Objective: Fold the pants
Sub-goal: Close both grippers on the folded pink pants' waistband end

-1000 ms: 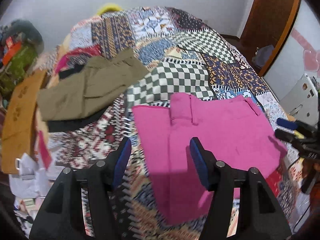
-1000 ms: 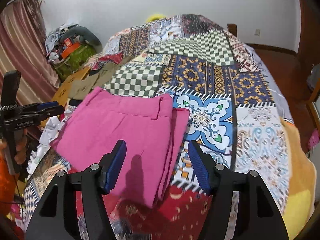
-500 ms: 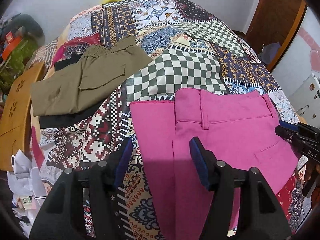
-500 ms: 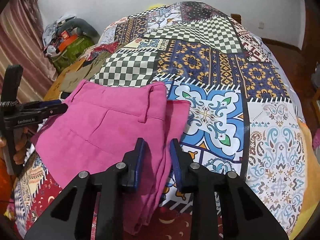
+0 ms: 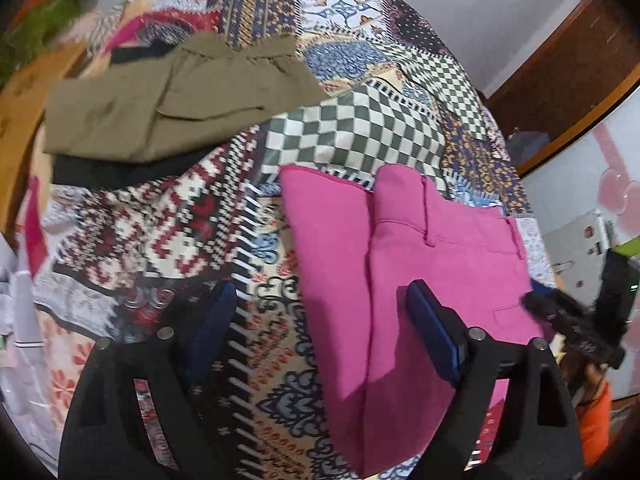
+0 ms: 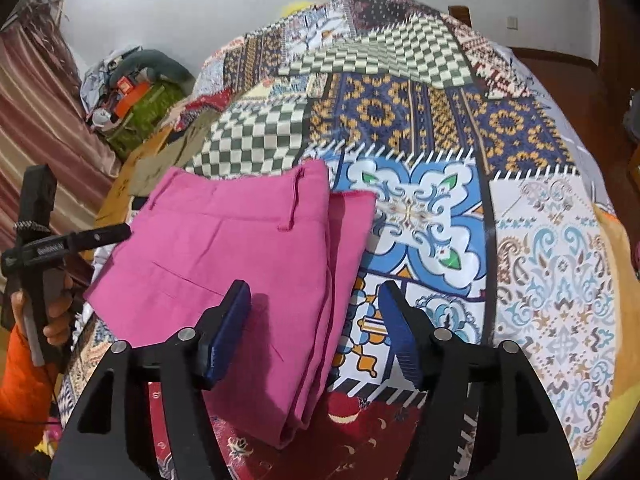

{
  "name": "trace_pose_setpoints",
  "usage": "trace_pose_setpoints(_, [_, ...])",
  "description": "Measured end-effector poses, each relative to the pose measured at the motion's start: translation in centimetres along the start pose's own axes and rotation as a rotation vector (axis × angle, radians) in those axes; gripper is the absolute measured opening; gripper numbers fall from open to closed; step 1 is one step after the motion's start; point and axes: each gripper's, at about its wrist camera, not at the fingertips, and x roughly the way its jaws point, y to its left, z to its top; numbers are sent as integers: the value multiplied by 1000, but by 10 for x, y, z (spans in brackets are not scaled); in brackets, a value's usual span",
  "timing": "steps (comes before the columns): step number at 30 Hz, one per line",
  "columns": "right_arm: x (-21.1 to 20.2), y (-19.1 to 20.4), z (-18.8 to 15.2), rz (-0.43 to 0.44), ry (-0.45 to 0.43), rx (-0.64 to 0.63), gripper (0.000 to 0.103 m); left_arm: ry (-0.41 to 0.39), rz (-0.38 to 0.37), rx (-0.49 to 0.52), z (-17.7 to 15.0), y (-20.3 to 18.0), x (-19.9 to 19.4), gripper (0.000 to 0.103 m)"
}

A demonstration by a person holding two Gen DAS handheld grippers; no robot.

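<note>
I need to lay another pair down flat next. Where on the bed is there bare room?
Free: the patchwork bedspread right of the pink pants, out to the bed's edge, and the checkered patches beyond their waistband. Crowded: the far-left side, where the olive pants lie on a black garment.

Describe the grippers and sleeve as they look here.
Both the left gripper and right gripper have black angular frames with silver rivets and ribbed dark-blue fingers. White lettering, too blurred to read, marks the left gripper's side. The sleeve is orange.
</note>
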Motion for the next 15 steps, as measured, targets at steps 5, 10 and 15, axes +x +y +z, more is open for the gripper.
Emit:
trace_pose_setpoints(5, [11,-5,3,48,11,39,66,13,-31,26,3,-10,11,87])
trace_pose_setpoints(10, [19,-7,11,87,12,59,66,25,-61,36,10,-16,22,86])
trace_pose_setpoints(15, [25,-10,18,111,11,84,58,24,-90,29,16,-19,24,69])
